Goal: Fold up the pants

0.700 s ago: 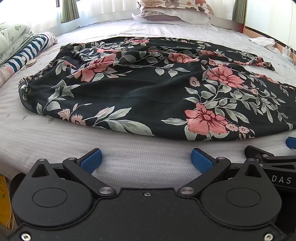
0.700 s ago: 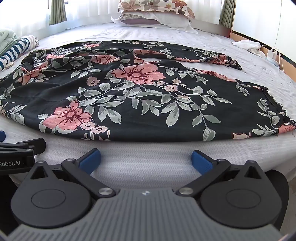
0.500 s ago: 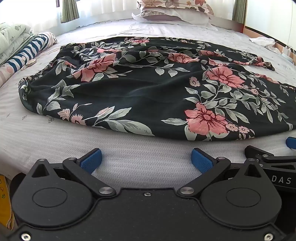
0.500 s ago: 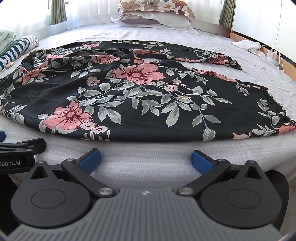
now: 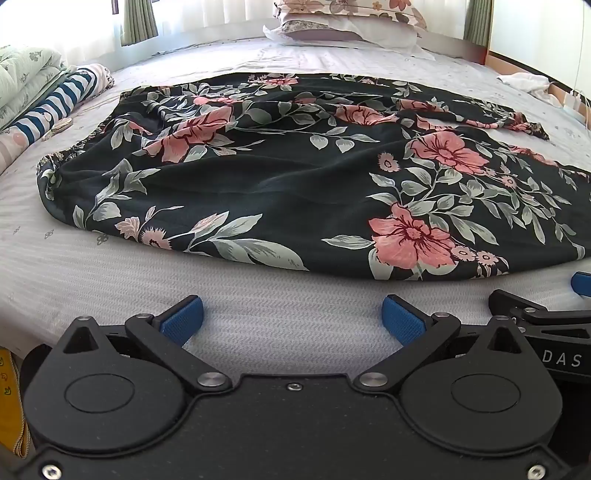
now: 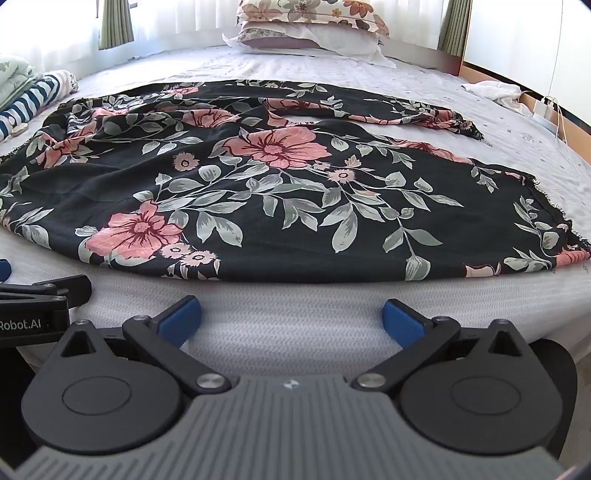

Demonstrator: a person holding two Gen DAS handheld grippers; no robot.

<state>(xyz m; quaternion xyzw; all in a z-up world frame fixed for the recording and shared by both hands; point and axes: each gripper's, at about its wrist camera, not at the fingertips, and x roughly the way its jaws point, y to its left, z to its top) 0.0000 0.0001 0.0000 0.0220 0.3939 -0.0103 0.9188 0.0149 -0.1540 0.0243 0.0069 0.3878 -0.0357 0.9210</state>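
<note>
Black pants with pink flowers and grey-green leaves (image 5: 295, 177) lie spread flat across the bed, waist to the left and leg hems to the right; they also show in the right wrist view (image 6: 280, 192). My left gripper (image 5: 293, 319) is open and empty, held just short of the pants' near edge. My right gripper (image 6: 291, 317) is open and empty too, beside the left one, facing the legs' near edge. The far leg (image 6: 406, 114) lies twisted and narrow toward the right.
The bed (image 5: 258, 306) has a pale grey cover. Folded striped and quilted bedding (image 5: 44, 103) lies at the left edge. Pillows (image 6: 310, 26) are stacked at the head. A white cloth (image 6: 491, 90) and a charger with cable (image 6: 546, 110) lie at the right edge.
</note>
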